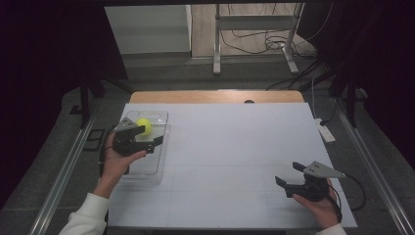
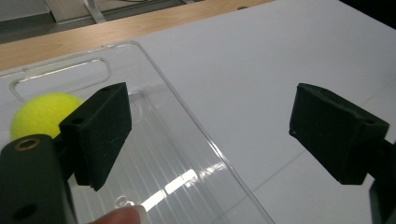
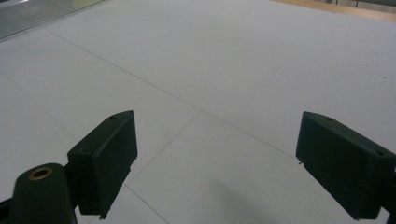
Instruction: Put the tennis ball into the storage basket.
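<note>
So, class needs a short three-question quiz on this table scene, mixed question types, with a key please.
1. True or false: the yellow ball lies inside the clear tray.
2. Which gripper is over the tray? A. the left gripper B. the right gripper
3. Fill in: both grippers' jaws stand ____, holding nothing.

Key: 1 true; 2 A; 3 open.
</note>
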{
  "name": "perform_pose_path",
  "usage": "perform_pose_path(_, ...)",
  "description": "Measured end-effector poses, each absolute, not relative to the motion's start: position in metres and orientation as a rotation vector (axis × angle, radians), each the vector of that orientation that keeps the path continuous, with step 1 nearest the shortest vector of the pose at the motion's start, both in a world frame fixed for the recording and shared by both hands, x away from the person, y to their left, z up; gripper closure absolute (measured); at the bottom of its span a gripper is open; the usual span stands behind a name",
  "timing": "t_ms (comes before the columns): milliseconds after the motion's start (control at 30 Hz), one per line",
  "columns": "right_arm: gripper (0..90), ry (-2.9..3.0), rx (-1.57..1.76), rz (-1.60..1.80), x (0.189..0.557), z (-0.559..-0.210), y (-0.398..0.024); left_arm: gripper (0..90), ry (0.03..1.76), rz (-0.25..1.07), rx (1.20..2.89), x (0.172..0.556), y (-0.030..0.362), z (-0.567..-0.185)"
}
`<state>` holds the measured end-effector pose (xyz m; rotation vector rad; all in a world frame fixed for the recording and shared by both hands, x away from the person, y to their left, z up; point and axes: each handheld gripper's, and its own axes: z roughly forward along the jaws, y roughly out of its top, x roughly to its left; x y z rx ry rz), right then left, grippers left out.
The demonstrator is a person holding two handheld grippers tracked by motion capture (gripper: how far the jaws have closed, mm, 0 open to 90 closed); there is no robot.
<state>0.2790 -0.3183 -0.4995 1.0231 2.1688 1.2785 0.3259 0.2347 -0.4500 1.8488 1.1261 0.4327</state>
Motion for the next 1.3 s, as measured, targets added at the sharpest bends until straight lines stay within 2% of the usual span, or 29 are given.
perform_pose_path(467, 13.0, 2.178, 1.024, 1.275, 0.280, -0.500, -0.318, 13.2, 1.061, 0.380, 1.855, 0.284, 0.218, -0.460)
perform_pose_path(900, 13.0, 2.180, 1.019, 1.283, 0.280, -0.500, -0.318, 13.2, 0.998, 0.394, 1.883, 0.252, 0.202, -0.473)
perform_pose_path(1300, 13.1, 2.188, 1.004, 1.292, 0.280, -0.500, -0.316, 13.2, 0.977, 0.388, 1.879, 0.248, 0.200, -0.479)
